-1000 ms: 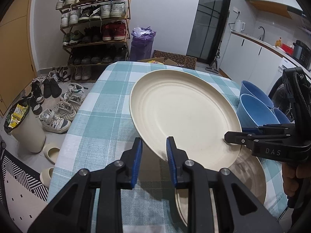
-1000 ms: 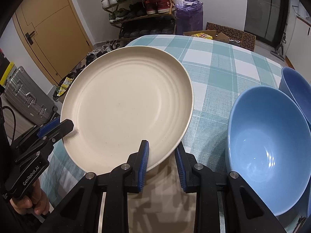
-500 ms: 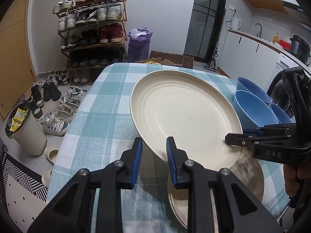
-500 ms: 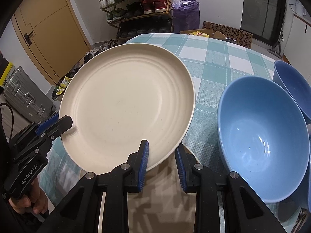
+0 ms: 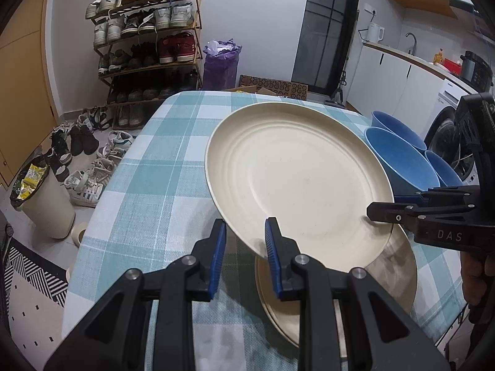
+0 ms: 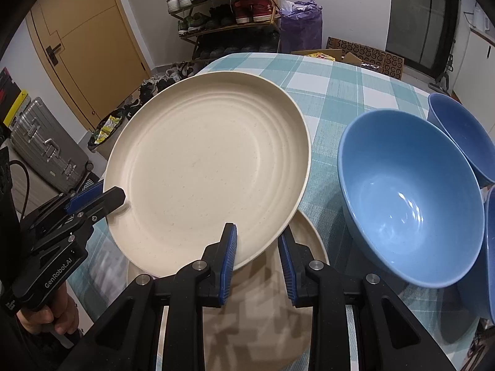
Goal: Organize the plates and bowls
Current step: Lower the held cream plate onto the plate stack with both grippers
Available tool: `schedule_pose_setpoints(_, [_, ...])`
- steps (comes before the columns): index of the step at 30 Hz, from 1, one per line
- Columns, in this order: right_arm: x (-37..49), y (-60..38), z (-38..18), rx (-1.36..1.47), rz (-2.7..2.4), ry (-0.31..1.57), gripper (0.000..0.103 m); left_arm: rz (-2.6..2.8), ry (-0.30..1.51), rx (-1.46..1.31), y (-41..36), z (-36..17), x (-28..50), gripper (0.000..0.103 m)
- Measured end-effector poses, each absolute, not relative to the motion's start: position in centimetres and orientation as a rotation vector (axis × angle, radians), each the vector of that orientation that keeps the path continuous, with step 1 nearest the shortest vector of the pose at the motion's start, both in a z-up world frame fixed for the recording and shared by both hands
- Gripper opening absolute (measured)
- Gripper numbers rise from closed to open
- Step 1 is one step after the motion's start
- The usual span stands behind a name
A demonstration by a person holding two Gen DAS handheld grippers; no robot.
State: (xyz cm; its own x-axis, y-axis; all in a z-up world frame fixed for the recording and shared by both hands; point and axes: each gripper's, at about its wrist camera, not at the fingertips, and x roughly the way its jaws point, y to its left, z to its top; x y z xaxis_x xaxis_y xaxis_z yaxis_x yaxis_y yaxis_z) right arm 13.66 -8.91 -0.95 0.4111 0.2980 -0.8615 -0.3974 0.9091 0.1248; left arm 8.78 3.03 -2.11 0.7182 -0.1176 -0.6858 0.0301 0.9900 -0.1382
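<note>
Cream plate point(image 5: 297, 179) aloft, tilted, near rim clamped by left tool point(image 5: 244, 247) and right tool point(image 6: 258, 253), both narrow on it. Second plate point(image 5: 399, 266) lies beneath on checked surface point(image 5: 148, 185). Stacking unfinished; blue bowls point(image 6: 408, 198) unsorted at right. Far surface bare; near edge close.

Held cream plate point(image 5: 297, 179) carried sideways, now overlapping lower plate point(image 5: 399, 266) on table.
</note>
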Motion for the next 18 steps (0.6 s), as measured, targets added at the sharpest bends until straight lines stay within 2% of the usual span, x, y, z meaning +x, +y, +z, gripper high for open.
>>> schedule_pose_setpoints(18, [9.7,-10.0,-1.0,-0.143,0.433,1.057,0.028,-0.095,0.791,-0.091,1.6,-2.8,6.4,0.024])
